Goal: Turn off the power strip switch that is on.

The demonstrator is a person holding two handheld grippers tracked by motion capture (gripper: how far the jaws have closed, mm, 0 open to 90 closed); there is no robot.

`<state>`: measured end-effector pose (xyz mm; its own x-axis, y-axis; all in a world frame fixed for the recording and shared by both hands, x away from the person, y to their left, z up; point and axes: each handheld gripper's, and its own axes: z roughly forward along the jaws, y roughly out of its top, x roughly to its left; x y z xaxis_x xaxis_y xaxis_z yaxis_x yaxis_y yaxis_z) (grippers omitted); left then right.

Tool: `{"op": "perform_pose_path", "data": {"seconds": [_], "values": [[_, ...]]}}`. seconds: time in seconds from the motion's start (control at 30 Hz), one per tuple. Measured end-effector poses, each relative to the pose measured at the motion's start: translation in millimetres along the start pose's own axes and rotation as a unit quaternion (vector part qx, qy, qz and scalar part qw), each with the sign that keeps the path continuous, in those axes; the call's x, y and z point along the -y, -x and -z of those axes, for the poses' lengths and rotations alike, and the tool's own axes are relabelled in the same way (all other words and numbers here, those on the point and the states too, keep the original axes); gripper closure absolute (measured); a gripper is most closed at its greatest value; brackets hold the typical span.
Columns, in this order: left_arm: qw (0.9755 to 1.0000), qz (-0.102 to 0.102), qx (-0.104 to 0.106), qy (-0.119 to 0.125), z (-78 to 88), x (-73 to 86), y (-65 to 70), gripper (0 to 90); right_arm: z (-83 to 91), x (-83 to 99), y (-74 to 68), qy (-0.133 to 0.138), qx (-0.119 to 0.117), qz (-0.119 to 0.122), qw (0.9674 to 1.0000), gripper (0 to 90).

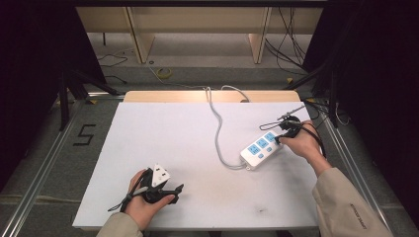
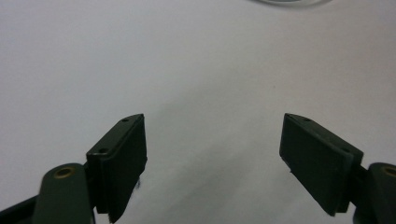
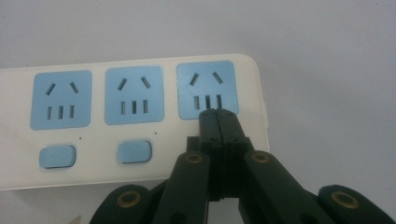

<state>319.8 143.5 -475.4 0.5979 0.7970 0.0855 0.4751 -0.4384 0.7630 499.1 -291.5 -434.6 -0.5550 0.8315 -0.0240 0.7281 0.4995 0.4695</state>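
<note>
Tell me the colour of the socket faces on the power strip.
Light blue, on the white plastic power strip; clearest in the right gripper view.

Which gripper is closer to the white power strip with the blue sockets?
Right. The right gripper is over the end of the white plastic power strip with blue sockets, its jaws closed. The left gripper sits far off near the table's front edge, jaws open.
</note>
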Motion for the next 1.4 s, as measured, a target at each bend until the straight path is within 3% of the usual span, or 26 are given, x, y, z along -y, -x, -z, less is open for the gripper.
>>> {"op": "perform_pose_path", "data": {"seconds": [1.4], "values": [[1.0000,-0.001,-0.002,0.001,1.1,-0.7,0.3,23.1,-0.6,-2.3,-1.1,-0.013,0.004,-0.006,0.9999,90.0]]}}
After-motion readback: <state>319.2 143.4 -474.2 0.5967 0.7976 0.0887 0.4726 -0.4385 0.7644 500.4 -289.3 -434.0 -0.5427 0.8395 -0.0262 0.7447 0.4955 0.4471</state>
